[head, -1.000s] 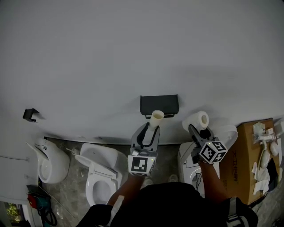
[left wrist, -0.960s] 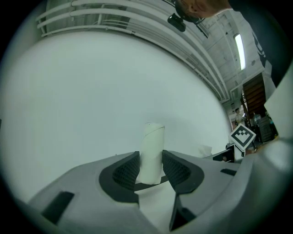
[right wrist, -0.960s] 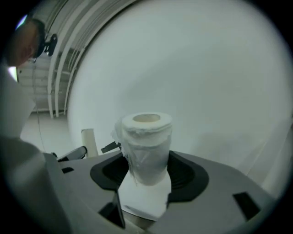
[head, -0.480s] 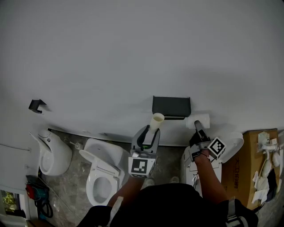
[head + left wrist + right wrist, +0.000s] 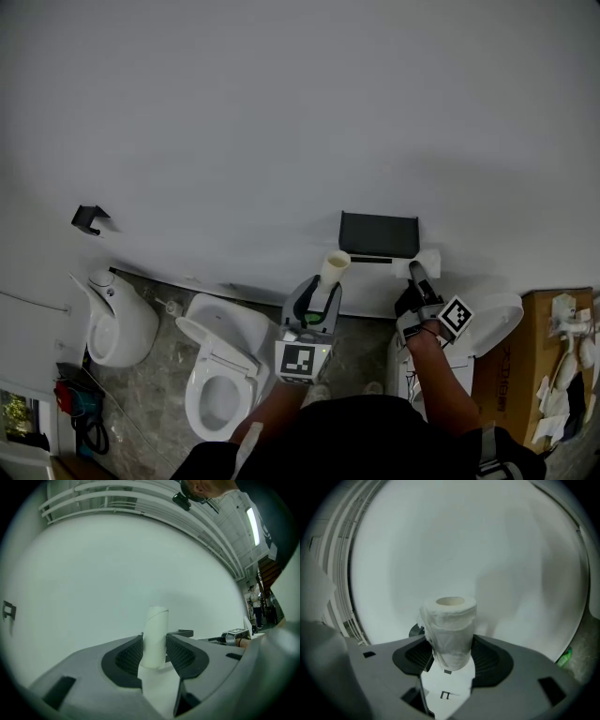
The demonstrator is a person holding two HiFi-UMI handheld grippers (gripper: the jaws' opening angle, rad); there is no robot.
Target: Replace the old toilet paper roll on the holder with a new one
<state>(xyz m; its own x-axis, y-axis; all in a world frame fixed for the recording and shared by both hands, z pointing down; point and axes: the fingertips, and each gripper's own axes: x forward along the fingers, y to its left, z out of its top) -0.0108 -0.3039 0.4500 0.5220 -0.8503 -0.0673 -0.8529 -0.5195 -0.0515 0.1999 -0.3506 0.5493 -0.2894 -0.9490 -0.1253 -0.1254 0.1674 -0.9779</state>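
Left claw [image 5: 154, 645]: jaws closed on the bare cardboard tube [image 5: 155, 634], one ribbed pad pressing each side. The tube stands upright between the pads. Its lower part is pinched and its upper half rises clear above the jaw tips. The gap is narrow, only as wide as the tube.

Right claw [image 5: 449, 654]: jaws closed on the full paper roll [image 5: 450, 627], with a pad against each side of its wrapped body. The roll stands on end, its hollow core facing up, and its top sits above the jaw tips. The outer layer of paper is loose and wrinkled. The jaws stand wider than the left pair, spread to the roll's thickness.

Holder [image 5: 379, 234]: a black box on the white wall [image 5: 281, 112], ahead of both claws. In the head view it lies between them, beyond and to the right of the left claw's tube. The right claw's roll is just beside its lower right corner; I cannot tell whether they touch. In the left gripper view the holder's edge shows just right of the tube, behind it.

Both claws point toward the wall, roughly level. The left claw is above a toilet [image 5: 220, 375] and the right claw is above a second one with its lid [image 5: 497, 323] up.
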